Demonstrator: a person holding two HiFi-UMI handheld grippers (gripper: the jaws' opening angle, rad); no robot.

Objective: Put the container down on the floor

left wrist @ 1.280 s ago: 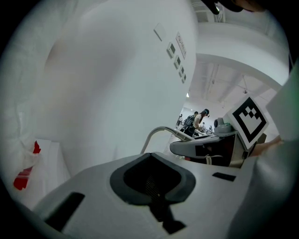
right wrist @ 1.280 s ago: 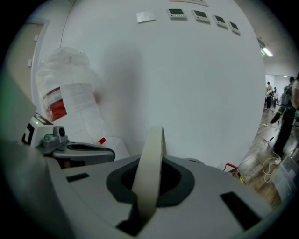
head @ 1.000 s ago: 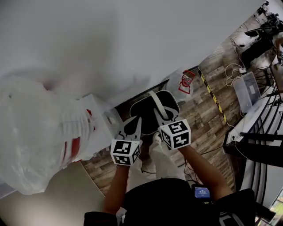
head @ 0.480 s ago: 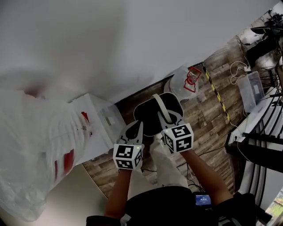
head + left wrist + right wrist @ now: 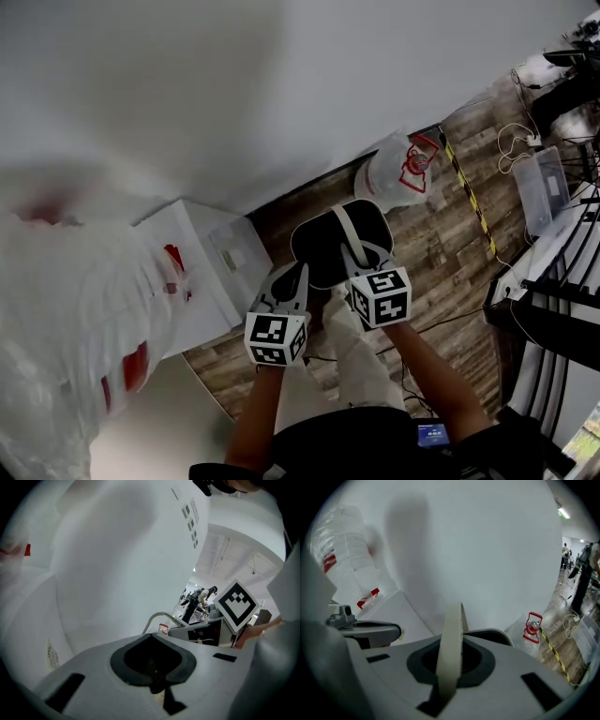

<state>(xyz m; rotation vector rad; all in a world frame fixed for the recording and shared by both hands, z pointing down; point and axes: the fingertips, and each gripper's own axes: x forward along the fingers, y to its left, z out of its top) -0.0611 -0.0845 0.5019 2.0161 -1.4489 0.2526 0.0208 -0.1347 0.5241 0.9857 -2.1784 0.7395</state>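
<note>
Fingers point(image 5: 511, 667) of the right gripper point(image 5: 358, 255) are clenched on the pale arched handle point(image 5: 452, 620) of the round black plastic container with a grey rim point(image 5: 330, 242). In the right gripper view the band runs straight through the closed jaws. From that grip the handle arcs away from the person across the open mouth, so the container appears to hang from this one hand, its mouth facing up toward the head camera.

The left gripper point(image 5: 291, 278) sits just beside the container's near-left rim. Its jaws are pressed together, and I can make out nothing held between them. Its own view shows the container point(image 5: 206, 634) off to the right rather than straight ahead.

Directly under the container lies the brown wood-plank floor point(image 5: 441, 253), with a white rectangular box point(image 5: 211, 272) to the left and a clear plastic bag with a red print point(image 5: 403, 169) beyond, both against the white wall point(image 5: 281, 84).

From this steep angle I cannot tell whether the base has met the planks. The set-down probably falls to the right hand, going straight down into the gap between box and bag.
</note>
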